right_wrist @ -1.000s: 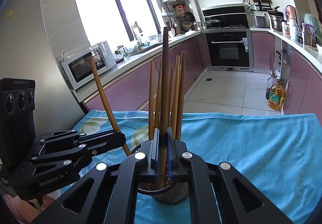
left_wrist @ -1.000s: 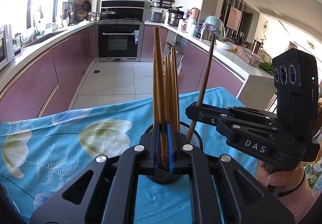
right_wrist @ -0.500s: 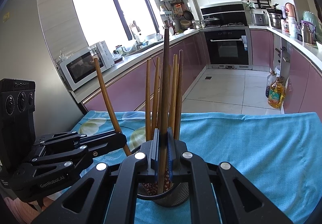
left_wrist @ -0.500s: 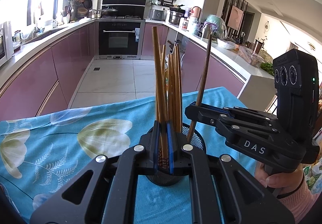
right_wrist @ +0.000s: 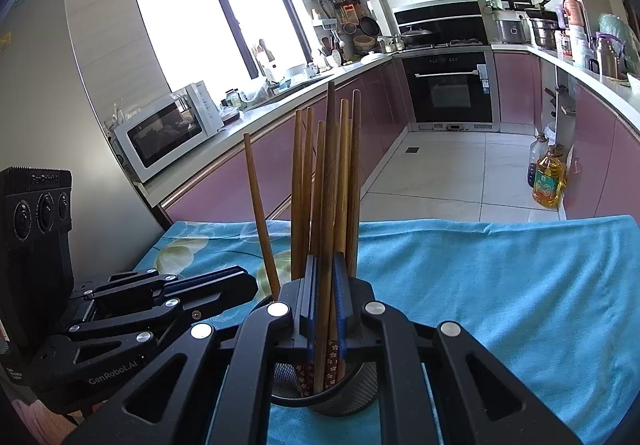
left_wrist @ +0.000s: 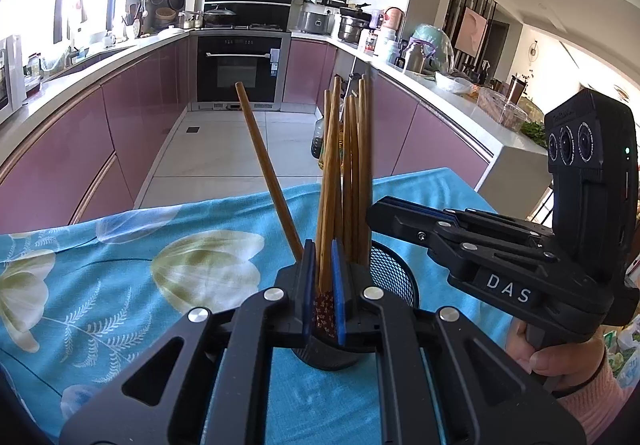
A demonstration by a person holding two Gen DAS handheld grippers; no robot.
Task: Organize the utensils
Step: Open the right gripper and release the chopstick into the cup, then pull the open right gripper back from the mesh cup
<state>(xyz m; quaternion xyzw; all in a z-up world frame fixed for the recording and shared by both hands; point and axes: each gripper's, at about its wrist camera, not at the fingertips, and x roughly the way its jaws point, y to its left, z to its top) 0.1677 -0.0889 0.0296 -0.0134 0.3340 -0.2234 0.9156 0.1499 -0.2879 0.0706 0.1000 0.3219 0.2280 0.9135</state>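
Ann: What moved since a moment ago?

Ben: Your leaning chopstick (left_wrist: 264,165) tipped over to the left. Your dark chopstick (right_wrist: 330,165) sank lower into the mesh cup (left_wrist: 394,273).

Ann: Why were they held like that?

Ben: I think you stood each stick up so it could drop in with the other chopsticks (left_wrist: 352,173). Your left gripper (left_wrist: 322,285) had its pads a little apart. I could not tell if they held anything. The leaning chopstick sat just outside its left pad, down by the cup's rim. Your right gripper (right_wrist: 325,285) looked pinched on the dark chopstick, which reached into the cup. Further off lay the blue cloth (left_wrist: 120,285), then the oven (left_wrist: 240,73).
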